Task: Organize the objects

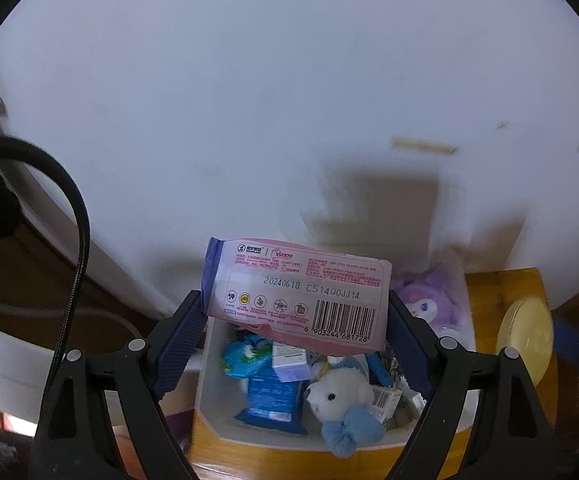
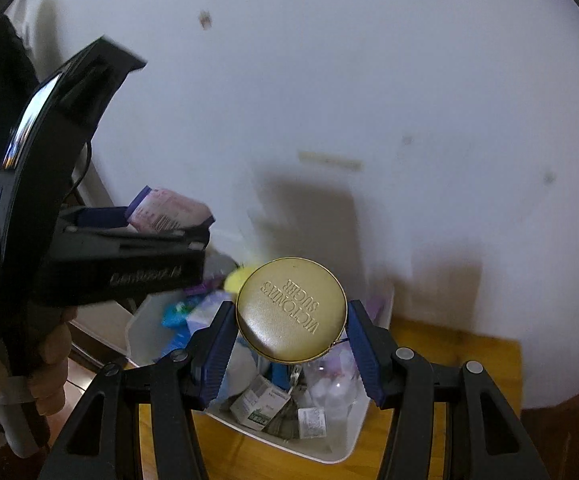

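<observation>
— Claws first: what are they gripping?

— Left claw (image 1: 295, 320) is clamping a pink wipes packet (image 1: 297, 296) by its ends; right claw (image 2: 291, 340) is pinching a round gold tin (image 2: 291, 310) across its rim. Both are hovering over the white bin (image 2: 341, 452), which is sitting on the wooden surface (image 1: 501, 284) against the wall.

— And the bin?

— It is already holding a white plush toy (image 1: 343, 396), a blue pouch (image 1: 267, 396) and small boxes.

— Risks?

— I'm judging the tin's smooth edge could be slipping between the pads, and the soft packet sagging; dropped together, they might be bouncing off the clutter and out.
</observation>
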Motion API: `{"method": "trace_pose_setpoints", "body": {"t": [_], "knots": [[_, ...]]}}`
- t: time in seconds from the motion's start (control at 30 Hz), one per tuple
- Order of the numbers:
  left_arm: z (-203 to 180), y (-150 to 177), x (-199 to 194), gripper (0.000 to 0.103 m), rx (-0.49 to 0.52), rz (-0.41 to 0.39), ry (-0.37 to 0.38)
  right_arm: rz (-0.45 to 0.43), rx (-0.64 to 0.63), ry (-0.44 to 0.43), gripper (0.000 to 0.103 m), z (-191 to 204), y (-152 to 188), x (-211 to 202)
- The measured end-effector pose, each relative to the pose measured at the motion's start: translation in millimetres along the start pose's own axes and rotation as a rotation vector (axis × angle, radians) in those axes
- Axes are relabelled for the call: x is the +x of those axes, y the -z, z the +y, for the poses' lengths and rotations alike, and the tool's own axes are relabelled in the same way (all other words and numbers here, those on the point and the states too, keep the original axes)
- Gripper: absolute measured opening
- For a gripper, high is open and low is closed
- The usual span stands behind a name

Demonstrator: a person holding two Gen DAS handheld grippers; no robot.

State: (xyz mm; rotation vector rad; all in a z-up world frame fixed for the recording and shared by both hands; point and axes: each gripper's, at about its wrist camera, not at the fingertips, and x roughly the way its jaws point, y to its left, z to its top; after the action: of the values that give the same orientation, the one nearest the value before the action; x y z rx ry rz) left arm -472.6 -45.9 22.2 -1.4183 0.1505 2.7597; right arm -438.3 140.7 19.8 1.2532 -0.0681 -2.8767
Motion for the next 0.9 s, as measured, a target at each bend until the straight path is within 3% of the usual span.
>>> {"method": "trace_pose_setpoints", "body": {"t": [0.2,0.3,0.37,0.9], "knots": [[-4,5,60,0.090,-0.019,0.108,-0.014,0.108,0.031,-0.038,0.058,-4,11,56],[-2,12,85,0.090,-0.040,0.189,0.024,0.126,0.035,-0.045,0.068,-6,17,70],[-2,15,94,0.092,-0.053,0.227,0.057,0.128,0.034,-0.049,0.068,-9,18,75],[1,25,86,0.101,-0.009,0.174,0.052,0.130,0.019,-0.067,0.068,-5,48,60]]}}
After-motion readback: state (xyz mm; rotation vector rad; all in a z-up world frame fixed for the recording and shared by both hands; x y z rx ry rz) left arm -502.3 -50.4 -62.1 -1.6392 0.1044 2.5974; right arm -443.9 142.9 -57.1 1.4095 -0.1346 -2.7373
